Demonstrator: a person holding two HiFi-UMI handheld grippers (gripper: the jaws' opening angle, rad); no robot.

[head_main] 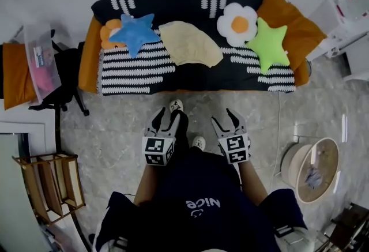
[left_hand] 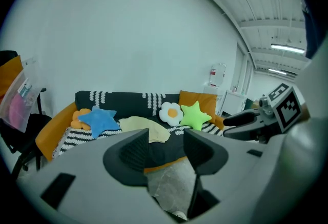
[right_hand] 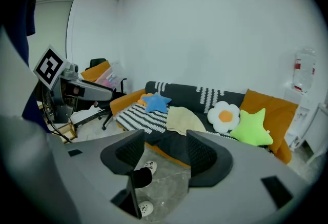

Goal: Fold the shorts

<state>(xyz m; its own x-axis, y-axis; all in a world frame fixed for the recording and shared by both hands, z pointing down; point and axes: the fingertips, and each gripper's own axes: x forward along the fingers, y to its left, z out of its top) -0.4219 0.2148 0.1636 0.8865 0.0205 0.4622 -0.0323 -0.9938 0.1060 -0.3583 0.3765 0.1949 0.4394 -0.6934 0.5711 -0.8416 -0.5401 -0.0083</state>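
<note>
Pale yellow shorts (head_main: 190,43) lie spread on the seat of a black sofa with white stripes (head_main: 167,0); they also show in the left gripper view (left_hand: 146,126) and the right gripper view (right_hand: 183,119). Both grippers hang over the stone floor in front of the sofa, well short of the shorts. My left gripper (head_main: 172,113) (left_hand: 165,138) is open with nothing between its jaws. My right gripper (head_main: 222,115) (right_hand: 165,138) is open and empty too. The person's feet in white slippers (head_main: 176,105) stand below the grippers.
On the sofa lie a blue star pillow (head_main: 135,32), a flower pillow (head_main: 237,23), a green star pillow (head_main: 268,43) and orange cushions (head_main: 288,20). A black chair (head_main: 63,81) and wooden rack (head_main: 49,184) stand left, a round basket (head_main: 311,170) right.
</note>
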